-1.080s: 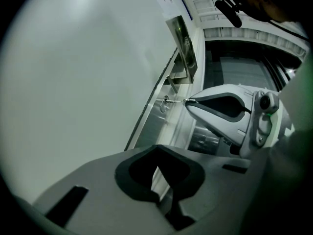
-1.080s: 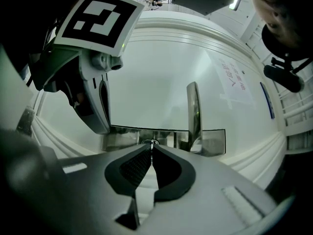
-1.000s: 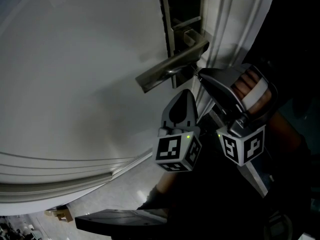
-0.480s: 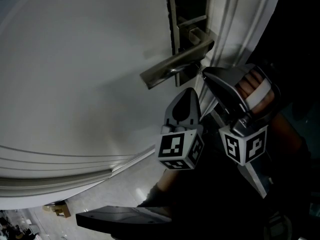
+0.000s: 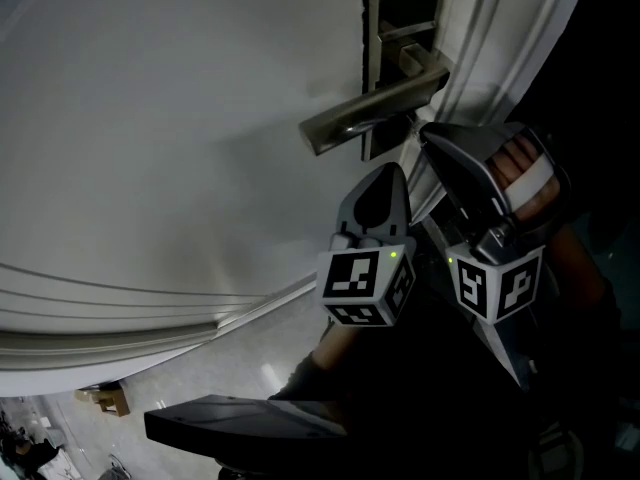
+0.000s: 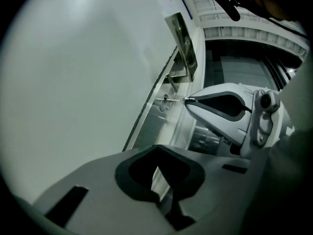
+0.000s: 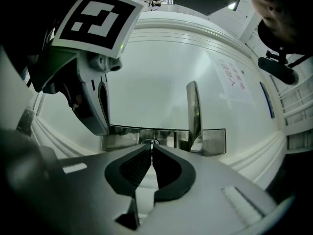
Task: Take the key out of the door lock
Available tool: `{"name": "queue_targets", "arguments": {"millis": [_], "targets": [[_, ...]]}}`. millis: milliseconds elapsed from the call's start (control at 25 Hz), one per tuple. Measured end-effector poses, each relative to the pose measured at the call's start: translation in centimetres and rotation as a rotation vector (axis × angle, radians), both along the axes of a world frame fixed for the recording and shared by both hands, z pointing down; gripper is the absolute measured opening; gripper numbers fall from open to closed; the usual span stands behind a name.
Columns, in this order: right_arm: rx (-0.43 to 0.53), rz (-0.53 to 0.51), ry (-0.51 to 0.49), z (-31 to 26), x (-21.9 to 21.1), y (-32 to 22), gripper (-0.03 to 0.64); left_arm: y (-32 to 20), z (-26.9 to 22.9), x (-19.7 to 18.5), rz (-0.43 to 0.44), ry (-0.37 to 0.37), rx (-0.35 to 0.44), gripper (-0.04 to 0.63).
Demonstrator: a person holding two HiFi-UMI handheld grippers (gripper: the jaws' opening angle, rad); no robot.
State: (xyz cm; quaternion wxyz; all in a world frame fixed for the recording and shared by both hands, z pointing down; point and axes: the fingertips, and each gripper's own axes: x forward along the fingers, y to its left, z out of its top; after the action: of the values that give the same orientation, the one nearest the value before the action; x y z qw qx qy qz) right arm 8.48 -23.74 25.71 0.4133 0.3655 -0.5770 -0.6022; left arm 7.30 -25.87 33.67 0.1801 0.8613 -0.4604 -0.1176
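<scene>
Below flat metal lever handle point(image 5: 375, 108), right tongs point(image 7: 152, 148) pinching thin key point(image 6: 175, 100)

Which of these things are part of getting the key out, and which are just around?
In the job: key; door lock; right gripper, shut on the key.
Just around: left gripper, shut and empty; door handle; paper notice on the door; brown box on the floor.

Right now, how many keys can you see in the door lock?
1. The key sticks out of the steel lock plate near the door handle, pinched between the right gripper's tips. Anything more on its ring is too small to tell.
</scene>
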Motion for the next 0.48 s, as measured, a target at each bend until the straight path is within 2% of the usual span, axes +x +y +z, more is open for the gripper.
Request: {"name": "queue_targets", "arguments": {"millis": [480], "targets": [[-0.001, 0.008, 0.003, 0.10, 0.09, -0.01, 0.012, -0.23, -0.27, 0.23, 0.009, 0.005, 0.014, 0.000]]}}
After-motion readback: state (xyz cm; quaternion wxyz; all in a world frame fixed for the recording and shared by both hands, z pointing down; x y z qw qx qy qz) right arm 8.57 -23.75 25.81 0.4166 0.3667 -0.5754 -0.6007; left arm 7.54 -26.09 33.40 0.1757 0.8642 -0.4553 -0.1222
